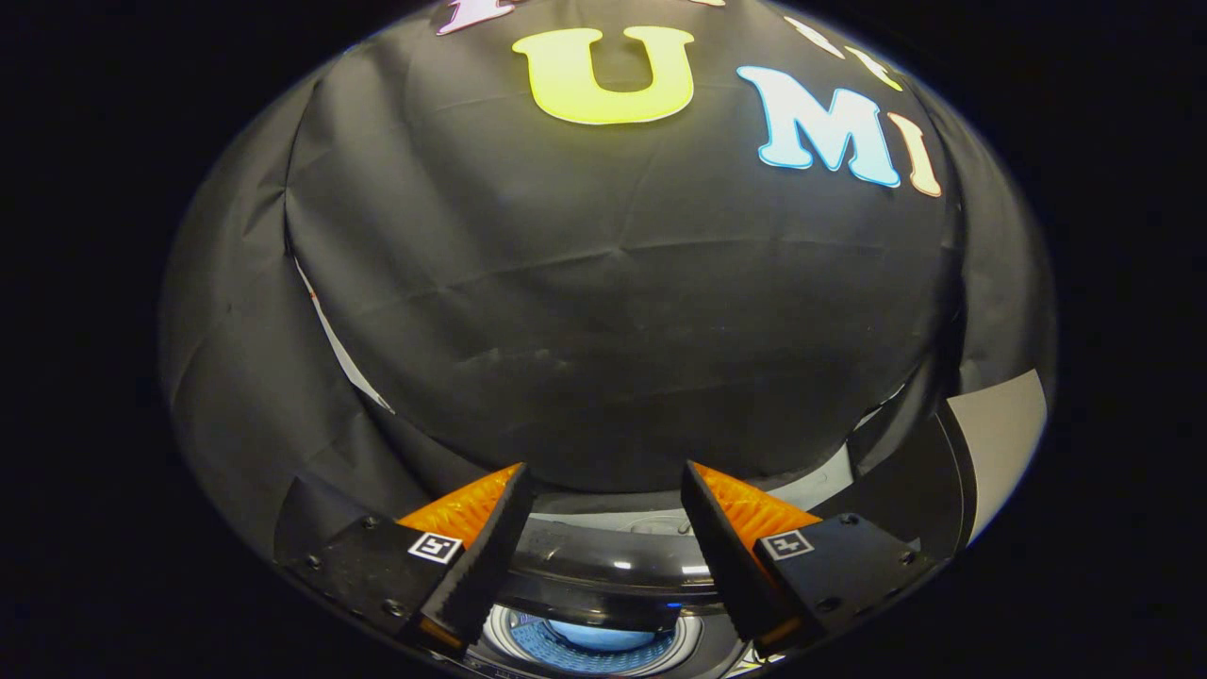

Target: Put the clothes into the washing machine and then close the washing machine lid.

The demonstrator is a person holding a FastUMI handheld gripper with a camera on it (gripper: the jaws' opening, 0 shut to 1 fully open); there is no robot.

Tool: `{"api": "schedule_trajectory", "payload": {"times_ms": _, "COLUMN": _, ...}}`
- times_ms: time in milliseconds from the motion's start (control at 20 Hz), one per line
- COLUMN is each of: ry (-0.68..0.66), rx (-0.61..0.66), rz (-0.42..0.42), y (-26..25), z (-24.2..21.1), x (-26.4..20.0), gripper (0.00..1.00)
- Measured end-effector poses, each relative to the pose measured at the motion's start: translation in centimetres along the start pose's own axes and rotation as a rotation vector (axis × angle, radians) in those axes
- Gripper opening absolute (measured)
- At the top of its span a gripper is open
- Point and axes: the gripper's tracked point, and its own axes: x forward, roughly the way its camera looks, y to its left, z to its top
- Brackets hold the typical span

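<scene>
Two fingers spread | gripper [603, 490] holds nothing | washing machine [603, 566] below, lid open

washer [603, 566] open, blue clothes [580, 637] in drum

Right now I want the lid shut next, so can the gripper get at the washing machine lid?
Probably yes: the gripper is open and holds nothing, and the raised lid lies between its fingers with nothing in between.

You are working in a recording booth: black cloth wall [613, 311] hangs beyond the parted fingers of your gripper [603, 509], and a top-loading washing machine [603, 566] sits below and between them.
</scene>
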Motion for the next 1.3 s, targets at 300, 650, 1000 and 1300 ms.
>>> {"api": "schedule_trajectory", "payload": {"times_ms": 300, "ry": -0.044, "rx": -0.012, "rz": -0.011, "y": 0.1, "z": -0.3, "x": -0.9, "gripper": 0.99}}
{"api": "schedule_trajectory", "payload": {"times_ms": 650, "ry": -0.099, "rx": -0.023, "rz": -0.017, "y": 0.3, "z": -0.8, "x": -2.2, "gripper": 0.99}}
{"api": "schedule_trajectory", "payload": {"times_ms": 1000, "ry": -0.129, "rx": -0.027, "rz": -0.022, "y": 0.5, "z": -1.8, "x": -3.6, "gripper": 0.99}}
{"api": "schedule_trajectory", "payload": {"times_ms": 1300, "ry": -0.166, "rx": -0.034, "rz": -0.028, "y": 0.9, "z": -2.7, "x": -4.6, "gripper": 0.99}}
